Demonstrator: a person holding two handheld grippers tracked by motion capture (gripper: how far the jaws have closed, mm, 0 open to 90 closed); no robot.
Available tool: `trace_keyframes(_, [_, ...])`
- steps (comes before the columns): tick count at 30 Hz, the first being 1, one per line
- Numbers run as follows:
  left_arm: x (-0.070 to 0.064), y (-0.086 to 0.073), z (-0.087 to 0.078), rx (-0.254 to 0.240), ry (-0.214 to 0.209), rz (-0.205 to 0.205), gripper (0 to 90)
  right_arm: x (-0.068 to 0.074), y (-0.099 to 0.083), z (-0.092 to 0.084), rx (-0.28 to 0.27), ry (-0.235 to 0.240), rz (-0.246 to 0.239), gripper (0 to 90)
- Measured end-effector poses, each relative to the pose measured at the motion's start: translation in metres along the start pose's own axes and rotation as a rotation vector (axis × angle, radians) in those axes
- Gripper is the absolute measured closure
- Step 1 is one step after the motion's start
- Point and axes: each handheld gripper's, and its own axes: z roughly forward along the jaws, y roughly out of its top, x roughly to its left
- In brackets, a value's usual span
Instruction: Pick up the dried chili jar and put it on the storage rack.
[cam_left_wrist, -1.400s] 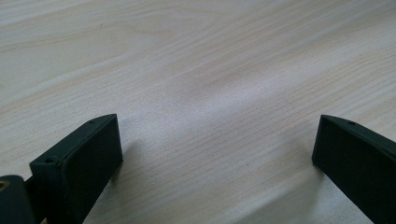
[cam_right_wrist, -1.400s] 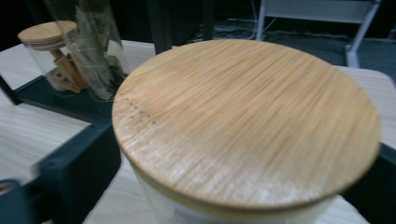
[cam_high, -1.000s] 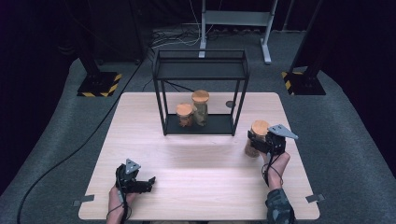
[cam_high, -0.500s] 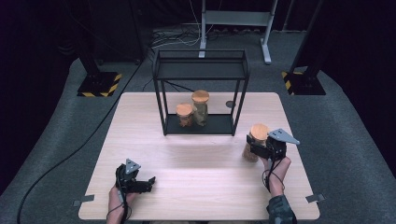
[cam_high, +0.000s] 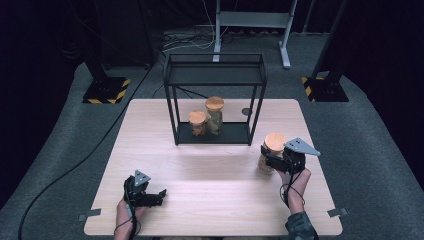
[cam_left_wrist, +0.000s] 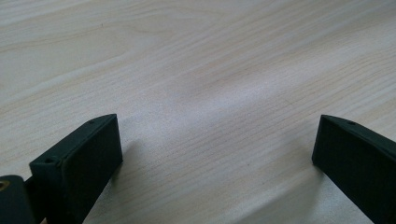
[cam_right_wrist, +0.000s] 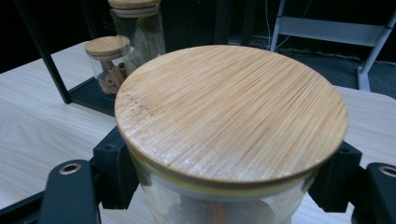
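A clear glass jar (cam_high: 270, 155) with a round bamboo lid (cam_right_wrist: 231, 112) stands upright, right of the black rack (cam_high: 215, 100).

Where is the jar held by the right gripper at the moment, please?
In the high view the held jar is at the table's right side, clamped in the right gripper, just right of the black rack holding two other jars.

I see a pale wooden rectangular table (cam_high: 210, 165) on grey carpet. Toward its far edge stands an open black metal frame shelf (cam_high: 215, 70); on the shelf's dark bottom tray sit two glass jars with round bamboo lids, a short one (cam_high: 198, 123) just beside a taller one (cam_high: 215, 115). A small dark round disc (cam_high: 245, 111) lies on the tabletop behind the shelf's right post.
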Motion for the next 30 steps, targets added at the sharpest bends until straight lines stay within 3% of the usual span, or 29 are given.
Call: trace_keyframes(30, [0.0, 0.0, 0.0, 0.0, 0.001, -0.001, 1.1, 0.015, 0.005, -0.002, -0.014, 0.028, -0.02, 23.9])
